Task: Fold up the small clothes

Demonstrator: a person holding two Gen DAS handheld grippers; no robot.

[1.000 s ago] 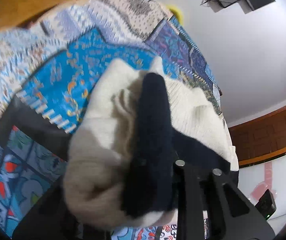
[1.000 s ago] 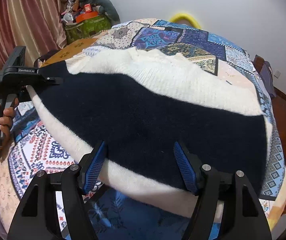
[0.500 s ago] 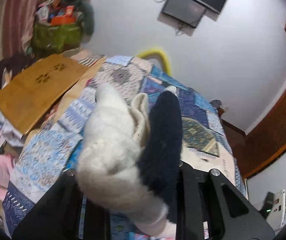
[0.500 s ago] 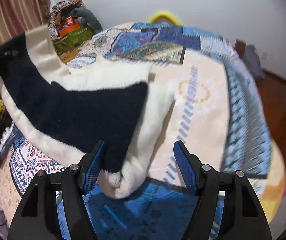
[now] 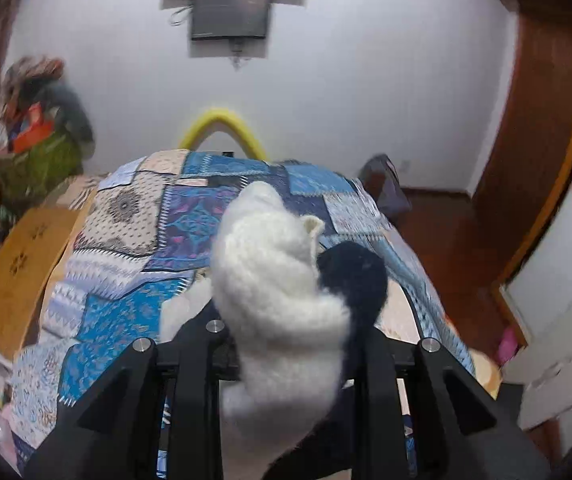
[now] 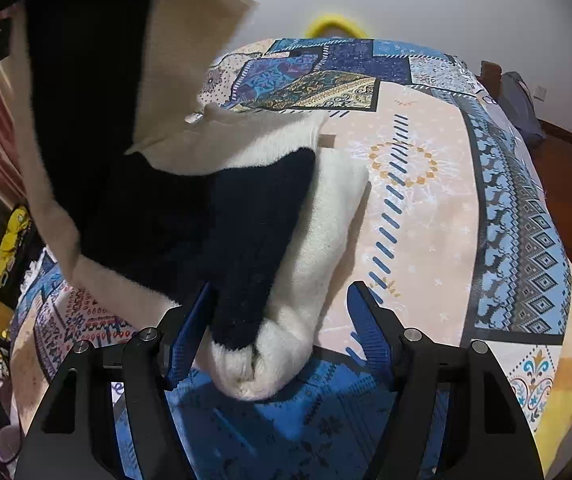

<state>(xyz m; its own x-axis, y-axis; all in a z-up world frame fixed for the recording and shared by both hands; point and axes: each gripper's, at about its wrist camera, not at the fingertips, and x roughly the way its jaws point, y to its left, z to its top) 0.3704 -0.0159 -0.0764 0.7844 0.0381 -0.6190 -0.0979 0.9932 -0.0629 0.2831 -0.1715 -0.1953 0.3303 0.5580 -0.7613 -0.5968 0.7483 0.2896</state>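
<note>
left fingers [image 5: 290, 344] clamp the sweater [image 6: 214, 216] (likely no readable label); right fingers [image 6: 282, 332] spread.

Left tongs [image 5: 292, 332] clamped on a bunched cream-and-navy sweater [image 5: 274, 280], held up above a patchwork-quilted bed [image 5: 126, 308]. Beyond, a yellow hoop [image 5: 224, 126] at the bed's far end, screen [image 5: 228, 14] on the white wall.

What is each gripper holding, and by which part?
Left gripper clamps a bunched edge of the cream-and-navy sweater. Right gripper stands open around its folded end, gripping nothing.
</note>
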